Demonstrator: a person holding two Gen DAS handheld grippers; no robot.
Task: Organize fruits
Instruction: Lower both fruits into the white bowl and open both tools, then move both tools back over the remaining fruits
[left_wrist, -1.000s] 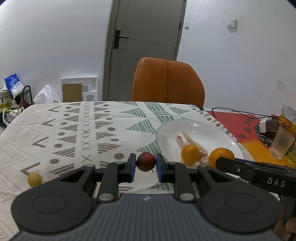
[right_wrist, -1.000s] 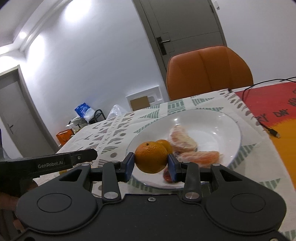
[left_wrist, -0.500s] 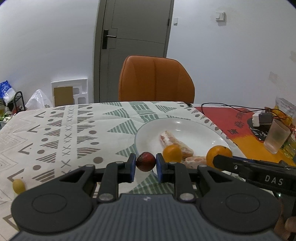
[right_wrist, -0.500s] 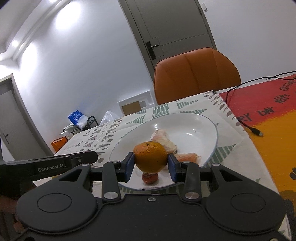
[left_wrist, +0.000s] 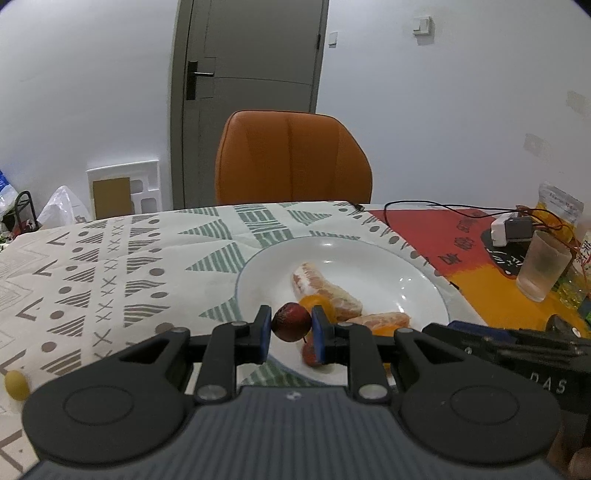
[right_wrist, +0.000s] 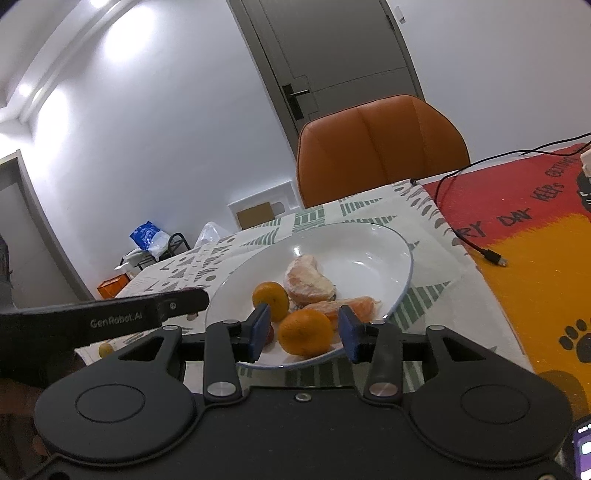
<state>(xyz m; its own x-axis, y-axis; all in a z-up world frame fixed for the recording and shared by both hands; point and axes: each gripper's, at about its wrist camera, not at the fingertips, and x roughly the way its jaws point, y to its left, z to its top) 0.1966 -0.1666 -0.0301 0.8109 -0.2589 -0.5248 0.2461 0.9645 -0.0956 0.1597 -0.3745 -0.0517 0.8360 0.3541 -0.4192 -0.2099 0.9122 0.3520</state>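
The orange now lies on the near rim of the white plate, between the blue pads of the right gripper, whose jaws have just been opening and no longer press it. A second ago they still clamped it above the plate. The left gripper, tilted slightly down over the plate's near edge, clenches a dark red fruit.

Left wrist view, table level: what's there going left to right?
Small yellow fruit → dark red fruit clamped in the left gripper → peeled orange segment on the white plate → plastic cup.
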